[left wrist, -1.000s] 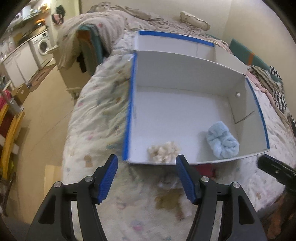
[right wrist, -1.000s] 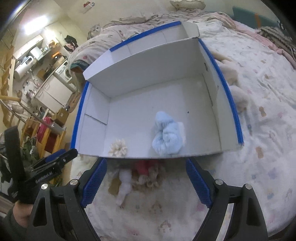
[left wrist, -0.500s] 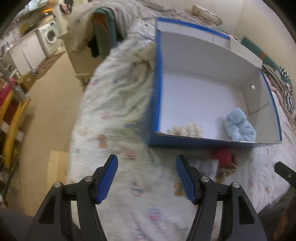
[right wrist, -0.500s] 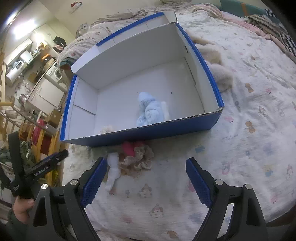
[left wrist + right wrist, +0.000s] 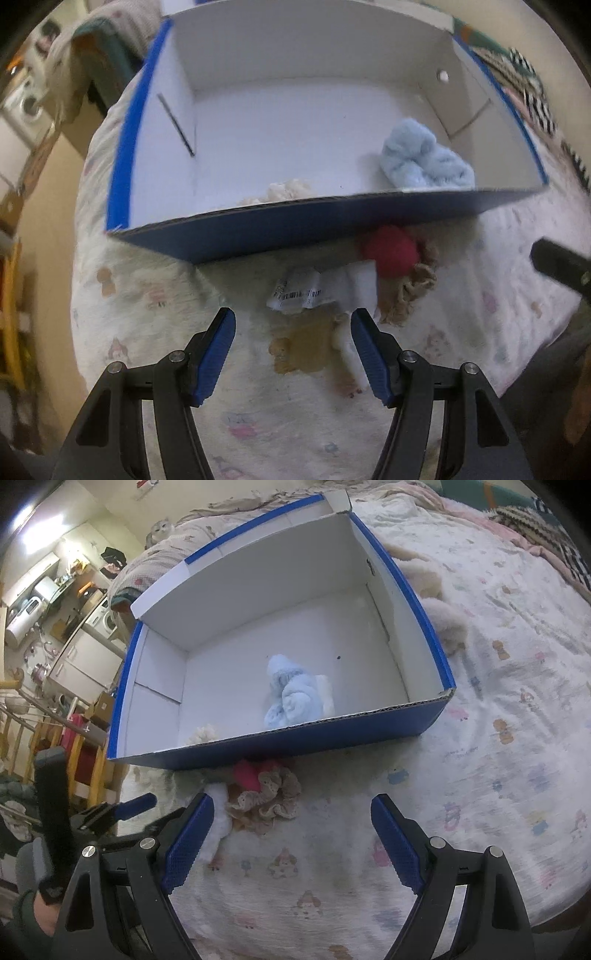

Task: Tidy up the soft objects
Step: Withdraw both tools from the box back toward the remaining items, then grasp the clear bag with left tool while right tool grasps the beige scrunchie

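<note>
A blue-and-white cardboard box [image 5: 258, 229] [image 5: 332, 734] sits on the bed. Inside lie a light blue fluffy item [image 5: 424, 162] [image 5: 291, 698] and a small cream fluffy item [image 5: 284, 190] [image 5: 203, 733]. In front of the box lie a red soft item [image 5: 391, 251] [image 5: 247, 773], a beige frilly scrunchie [image 5: 413, 291] [image 5: 269, 801] and a white soft item with a barcode tag [image 5: 332, 288] [image 5: 218, 819]. My left gripper [image 5: 291, 354] is open just short of the white item. My right gripper [image 5: 291, 838] is open, just short of the scrunchie.
The bed has a pale patterned cover [image 5: 480, 738]. The bed's left edge drops to the floor [image 5: 48, 206]. A kitchen area with a washing machine [image 5: 107, 618] lies at the far left. Blankets [image 5: 535, 520] lie at the far right.
Both grippers have dropped lower and closer to the pile in front of the box. The left view has swung right, centring on the white tagged item. Both stay open.
</note>
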Tool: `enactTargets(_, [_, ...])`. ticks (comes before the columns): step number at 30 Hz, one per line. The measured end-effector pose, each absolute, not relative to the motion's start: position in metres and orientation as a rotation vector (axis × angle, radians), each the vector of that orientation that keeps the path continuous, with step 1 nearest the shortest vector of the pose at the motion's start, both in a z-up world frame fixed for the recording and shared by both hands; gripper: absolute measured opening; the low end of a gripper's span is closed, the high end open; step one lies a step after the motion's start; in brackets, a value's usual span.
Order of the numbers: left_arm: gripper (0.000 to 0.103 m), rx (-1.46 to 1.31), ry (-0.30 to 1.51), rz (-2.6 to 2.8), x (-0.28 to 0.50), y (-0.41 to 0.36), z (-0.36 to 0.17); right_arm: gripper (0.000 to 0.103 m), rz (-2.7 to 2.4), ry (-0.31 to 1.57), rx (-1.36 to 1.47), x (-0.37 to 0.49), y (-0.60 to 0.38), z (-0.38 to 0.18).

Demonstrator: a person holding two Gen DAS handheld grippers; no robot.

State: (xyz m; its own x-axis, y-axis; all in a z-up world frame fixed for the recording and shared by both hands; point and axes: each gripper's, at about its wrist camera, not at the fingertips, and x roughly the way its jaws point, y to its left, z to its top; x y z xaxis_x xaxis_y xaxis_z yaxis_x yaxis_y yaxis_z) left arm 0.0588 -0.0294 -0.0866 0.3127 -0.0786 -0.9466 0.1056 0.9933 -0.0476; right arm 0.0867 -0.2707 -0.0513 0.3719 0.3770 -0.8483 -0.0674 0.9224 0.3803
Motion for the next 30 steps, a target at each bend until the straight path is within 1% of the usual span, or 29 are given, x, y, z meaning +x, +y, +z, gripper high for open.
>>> enactTargets(5, [0.061,0.095,1.287,-0.111,0.067,-0.041,-0.104,0.092,0.310,1.173,0.284,0.091,-0.263,-0.054])
enactTargets(8, [0.058,0.105,1.314,-0.111,0.076,-0.043,-0.115,0.092,0.313,1.184,0.264,0.094,-0.258,-0.057])
enactTargets(9, [0.053,0.108,1.313,-0.108,0.080,-0.043,-0.117,0.092,0.312,1.190,0.261,0.095,-0.258,-0.059])
enactTargets(11, [0.039,0.099,1.311,-0.101,0.086,-0.041,-0.118,0.092,0.309,1.205,0.259,0.097,-0.258,-0.063])
enactTargets(14, [0.028,0.059,1.328,-0.101,0.096,-0.036,-0.122,0.092,0.306,1.230,0.266,0.100,-0.260,-0.069])
enactTargets(16, [0.015,0.027,1.335,-0.105,0.101,-0.033,-0.124,0.092,0.304,1.247,0.271,0.101,-0.259,-0.073])
enactTargets(21, [0.012,0.008,1.314,-0.121,0.103,-0.033,-0.118,0.092,0.309,1.270,0.284,0.104,-0.258,-0.078])
enactTargets(25, [0.011,-0.084,1.298,-0.129,0.100,-0.022,-0.107,0.092,0.312,1.280,0.305,0.106,-0.260,-0.081])
enactTargets(30, [0.010,-0.178,1.254,-0.110,0.088,-0.003,-0.087,0.092,0.299,1.317,0.415,0.109,-0.266,-0.088])
